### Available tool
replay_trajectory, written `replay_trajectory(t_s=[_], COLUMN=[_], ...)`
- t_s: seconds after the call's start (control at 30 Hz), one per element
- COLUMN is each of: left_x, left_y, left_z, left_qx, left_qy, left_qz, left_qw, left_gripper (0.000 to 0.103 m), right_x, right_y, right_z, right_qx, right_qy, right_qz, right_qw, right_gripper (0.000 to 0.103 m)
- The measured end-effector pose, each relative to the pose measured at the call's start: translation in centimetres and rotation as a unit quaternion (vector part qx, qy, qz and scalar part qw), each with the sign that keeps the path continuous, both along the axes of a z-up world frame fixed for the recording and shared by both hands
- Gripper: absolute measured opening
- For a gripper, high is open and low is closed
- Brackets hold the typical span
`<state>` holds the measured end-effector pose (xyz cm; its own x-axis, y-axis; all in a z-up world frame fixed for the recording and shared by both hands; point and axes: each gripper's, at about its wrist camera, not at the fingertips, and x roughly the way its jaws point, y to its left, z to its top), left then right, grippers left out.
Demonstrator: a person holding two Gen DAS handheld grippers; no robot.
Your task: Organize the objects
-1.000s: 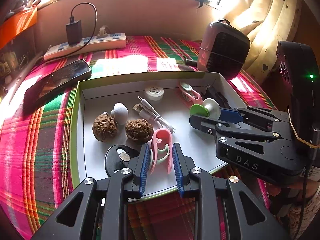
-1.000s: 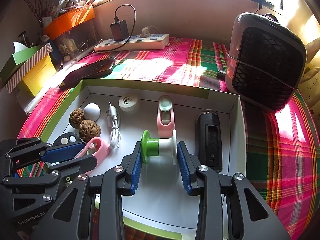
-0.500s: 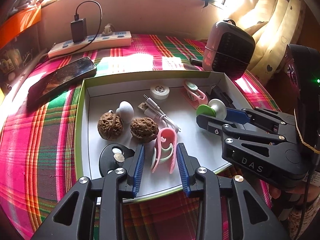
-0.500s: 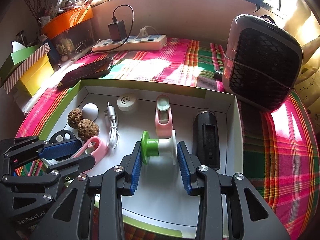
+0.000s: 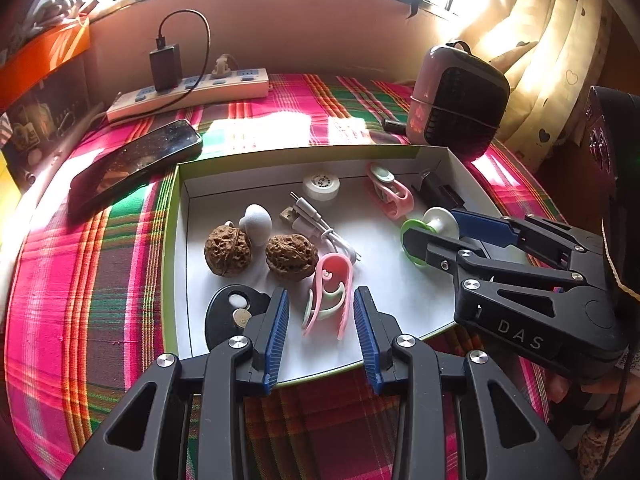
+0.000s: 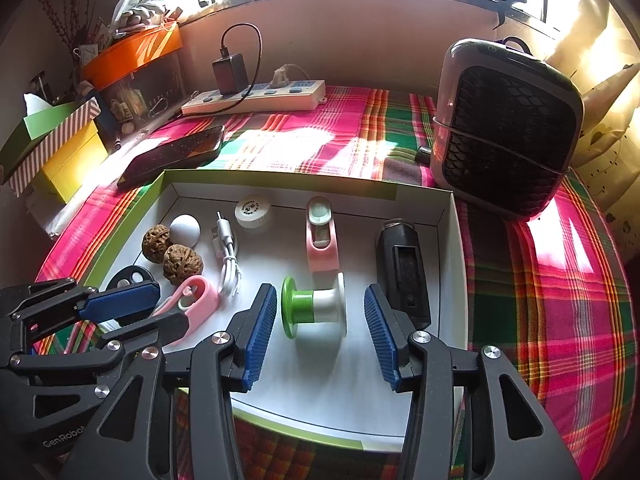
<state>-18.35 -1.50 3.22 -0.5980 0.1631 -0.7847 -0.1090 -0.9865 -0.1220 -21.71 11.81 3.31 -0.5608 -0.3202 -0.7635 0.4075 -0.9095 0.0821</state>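
Left to right across the shallow white tray (image 5: 180, 216) on the plaid cloth (image 5: 92, 280). At the left, the left gripper (image 5: 320, 322) stands over the tray's near edge. Its jaws have just been opening: a second ago the blue pads pinched the pink clip (image 5: 330, 292), and now both stand clear of it, with a gap on each side. The clip lies on the tray floor between them, just in front of two walnuts (image 5: 228, 250) and a white cable (image 5: 320, 226), with a black oval case (image 5: 230, 312) beside the left pad.

At the right, the right gripper (image 6: 320, 318) shows the same change. Its jaws have also just been opening, and the gap is wider than half a second ago. The green-and-white spool (image 6: 314, 306) rests on its side on the tray floor between the pads, touching neither. A second pink clip (image 6: 320, 240) lies just behind it and a black rectangular device (image 6: 404, 272) just to its right.

Interpretation: both items appear delivered into the tray and released, so this placing step looks complete. The likely next move is a clean withdrawal of both grippers without nudging the spool, which could roll.
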Motion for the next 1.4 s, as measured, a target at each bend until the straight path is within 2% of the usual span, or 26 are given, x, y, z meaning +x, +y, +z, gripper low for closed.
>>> replay_trajectory(t_s=[0.73, 0.83, 0.9, 1.07, 1.4], left_x=[5.1, 6.1, 6.9, 8.2, 10.1], left_y=[0.6, 0.4, 0.5, 0.2, 0.0], left_z=[1.9, 1.8, 1.6, 0.6, -1.2], left_qx=[-0.047, -0.042, -0.048, -0.049, -0.052], left_qy=[0.052, 0.051, 0.054, 0.039, 0.014], left_qz=[0.032, 0.038, 0.041, 0.045, 0.052], left_qw=[0.9970, 0.9971, 0.9965, 0.9970, 0.9972], left_gripper=[0.032, 0.032, 0.032, 0.032, 0.032], right_x=[6.5, 7.6, 8.4, 9.8, 11.9], right_y=[1.2, 1.3, 1.3, 1.6, 2.3], right_z=[2.0, 2.1, 1.9, 1.2, -0.8], right_qx=[-0.011, -0.014, -0.013, -0.019, 0.009], right_qy=[0.040, 0.044, 0.045, 0.032, 0.008], right_qz=[-0.051, -0.052, -0.054, -0.062, -0.078], right_qw=[0.998, 0.998, 0.997, 0.997, 0.997], right_gripper=[0.047, 0.050, 0.056, 0.056, 0.056])
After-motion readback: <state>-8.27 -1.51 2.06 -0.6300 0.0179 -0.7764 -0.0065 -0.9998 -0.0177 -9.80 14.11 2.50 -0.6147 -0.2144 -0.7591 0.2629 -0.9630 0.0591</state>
